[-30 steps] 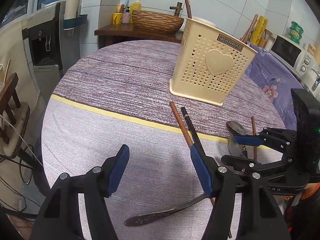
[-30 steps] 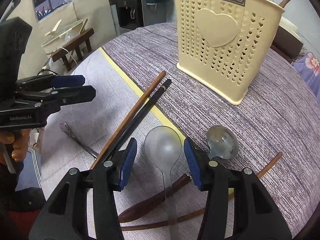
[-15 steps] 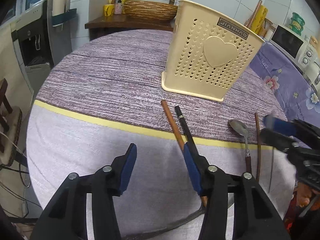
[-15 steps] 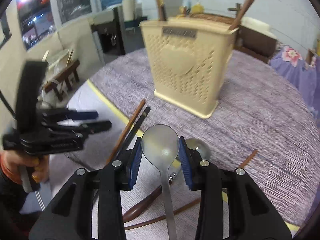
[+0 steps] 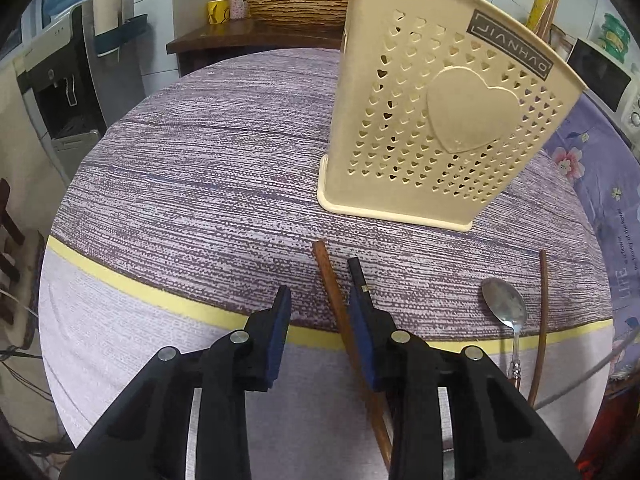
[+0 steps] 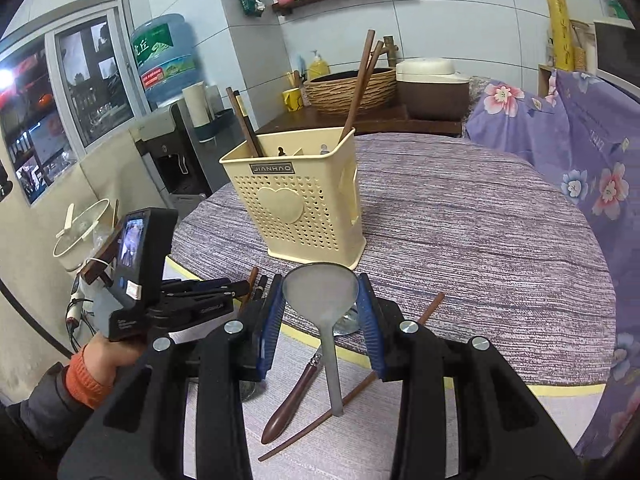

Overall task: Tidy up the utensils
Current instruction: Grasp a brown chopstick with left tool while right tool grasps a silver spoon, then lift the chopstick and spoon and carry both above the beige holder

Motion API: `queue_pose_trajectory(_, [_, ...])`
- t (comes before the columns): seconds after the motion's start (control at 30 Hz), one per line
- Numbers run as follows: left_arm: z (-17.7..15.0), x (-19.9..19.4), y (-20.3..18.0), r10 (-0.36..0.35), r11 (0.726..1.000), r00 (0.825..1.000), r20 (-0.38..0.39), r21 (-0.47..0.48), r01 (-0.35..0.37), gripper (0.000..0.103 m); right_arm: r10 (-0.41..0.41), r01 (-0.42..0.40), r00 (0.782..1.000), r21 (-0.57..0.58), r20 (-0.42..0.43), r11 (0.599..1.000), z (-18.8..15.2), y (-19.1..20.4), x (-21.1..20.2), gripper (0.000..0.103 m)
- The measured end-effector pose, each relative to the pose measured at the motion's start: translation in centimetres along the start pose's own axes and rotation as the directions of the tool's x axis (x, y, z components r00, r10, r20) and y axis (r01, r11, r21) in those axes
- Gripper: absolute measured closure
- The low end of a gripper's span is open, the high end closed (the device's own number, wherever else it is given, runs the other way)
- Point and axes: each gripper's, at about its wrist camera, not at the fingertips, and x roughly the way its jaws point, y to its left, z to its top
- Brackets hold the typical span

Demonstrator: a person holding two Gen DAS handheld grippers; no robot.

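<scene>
Cream plastic utensil holder (image 6: 296, 204), heart-perforated, stood upright on the round purple-striped tablecloth (image 6: 480, 232) at 12 o'clock from both grippers; brown chopsticks (image 6: 360, 80) leaned out of its compartments.

Right gripper (image 6: 320, 312): blue pads pinched the bowl of a pale frosted spoon (image 6: 320, 292), lifted clear of the cloth, handle hanging toward 6 o'clock.

Left gripper (image 5: 318, 328): jaws had just been closing, part spread, the brown chopstick (image 5: 332, 292) between the pads; contact could not be told. Black chopstick (image 5: 356, 276) lay just beside it, under the right-hand pad.

Metal spoon (image 5: 504, 308) and thin brown stick (image 5: 542, 320) lay on the cloth at 3 o'clock of the left gripper.
</scene>
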Motion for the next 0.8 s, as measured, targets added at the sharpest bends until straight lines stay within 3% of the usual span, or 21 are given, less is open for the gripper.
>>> queue_pose_trajectory(0.37, [0.3, 1.1, -1.1, 0.077, 0.996, 0.997, 0.006, 0.049, -0.077, 0.076, 0.013, -0.013, 1.0, 0.006, 0.007, 1.0, -0.6, 0.4, -0.3, 0.066])
queue_pose_trajectory(0.6, [1.3, 1.8, -1.2, 0.119, 0.991, 0.993, 0.009, 0.057, -0.12, 0.091, 0.008, -0.009, 1.0, 0.028, 0.014, 1.0, -0.6, 0.3, -0.5, 0.066])
queue_pose_trajectory(0.8, [1.8, 1.8, -0.6, 0.091, 0.996, 0.996, 0.013, 0.02, -0.091, 0.094, 0.002, -0.002, 1.0, 0.034, 0.017, 0.999, -0.8, 0.2, -0.9, 0.066])
